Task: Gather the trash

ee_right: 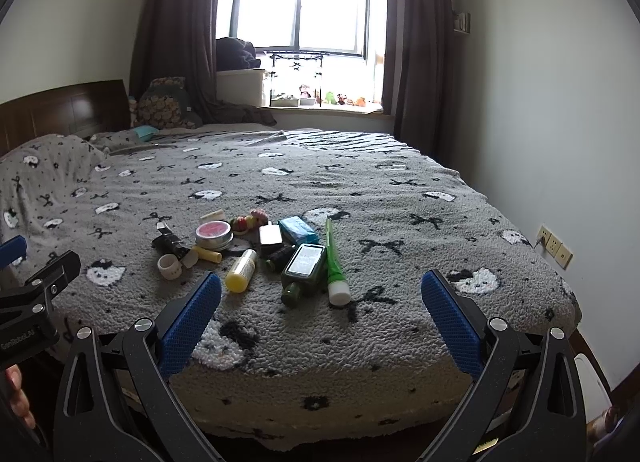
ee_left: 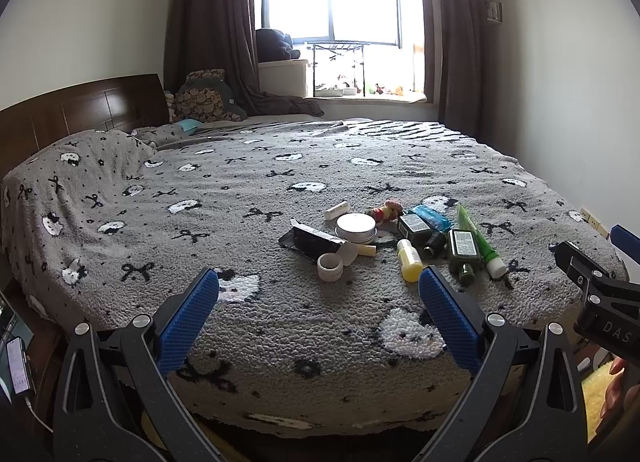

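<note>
A cluster of small items lies on the grey patterned bedspread (ee_left: pixel 200 198) (ee_right: pixel 400 198). It holds a round tin (ee_left: pixel 355 227) (ee_right: pixel 213 234), a white tape ring (ee_left: pixel 330 267) (ee_right: pixel 169 265), a torn black wrapper (ee_left: pixel 310 240) (ee_right: pixel 170 243), a yellow bottle (ee_left: pixel 409 261) (ee_right: pixel 241 271), a dark green bottle (ee_left: pixel 463 252) (ee_right: pixel 302 268), a green tube (ee_left: pixel 480 242) (ee_right: pixel 334 262) and a blue packet (ee_left: pixel 432 217) (ee_right: pixel 298 229). My left gripper (ee_left: pixel 319 286) is open, short of the cluster. My right gripper (ee_right: pixel 321 290) is open, nearest the green bottle and tube.
A wooden headboard (ee_left: pixel 80 106) and pillows stand at the left. The window sill (ee_left: pixel 360 96) at the back holds small toys and a rack. Wall sockets (ee_right: pixel 554 246) sit low on the right wall. A phone (ee_left: pixel 18 366) lies at the lower left.
</note>
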### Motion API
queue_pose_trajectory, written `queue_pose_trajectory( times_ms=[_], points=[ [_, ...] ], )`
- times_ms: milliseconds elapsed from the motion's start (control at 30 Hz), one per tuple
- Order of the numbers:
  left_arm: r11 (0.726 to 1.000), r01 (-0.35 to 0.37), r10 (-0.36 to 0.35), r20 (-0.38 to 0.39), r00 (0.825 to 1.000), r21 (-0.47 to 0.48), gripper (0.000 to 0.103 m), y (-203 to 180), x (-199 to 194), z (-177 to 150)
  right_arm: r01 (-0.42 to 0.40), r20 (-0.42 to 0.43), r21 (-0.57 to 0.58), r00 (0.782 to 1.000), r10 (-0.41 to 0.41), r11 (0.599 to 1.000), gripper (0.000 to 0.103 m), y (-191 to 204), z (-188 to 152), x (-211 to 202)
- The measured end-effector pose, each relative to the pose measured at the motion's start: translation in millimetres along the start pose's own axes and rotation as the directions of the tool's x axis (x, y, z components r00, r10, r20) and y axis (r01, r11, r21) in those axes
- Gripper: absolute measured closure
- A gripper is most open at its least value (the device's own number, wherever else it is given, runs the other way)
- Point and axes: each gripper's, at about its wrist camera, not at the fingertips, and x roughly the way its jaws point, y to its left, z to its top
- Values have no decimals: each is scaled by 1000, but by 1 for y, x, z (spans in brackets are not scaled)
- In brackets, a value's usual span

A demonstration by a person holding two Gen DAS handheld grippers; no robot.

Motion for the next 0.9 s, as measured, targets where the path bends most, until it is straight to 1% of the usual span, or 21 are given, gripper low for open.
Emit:
queue_pose_trajectory(
  times_ms=[167, 400, 700, 900],
  points=[
    [1000, 0, 0, 2, 1000, 1, 8, 0, 0, 0, 12, 24, -24, 1000, -12, 1000, 3, 3, 0, -2],
    [1000, 2, -2, 1, 1000, 0, 8, 2, 0, 0, 5, 22, -25, 1000, -5, 1000, 3, 4, 0, -1],
    [1000, 7, -7, 5, 1000, -3, 8, 3, -1, 0, -64, 20, -4, 998, 64, 998, 3, 4, -1, -4],
    [1000, 10, -10, 7, 1000, -6, 8, 3, -2, 0, -57, 22, -6, 998, 57, 998, 3, 4, -1, -5]
  ],
)
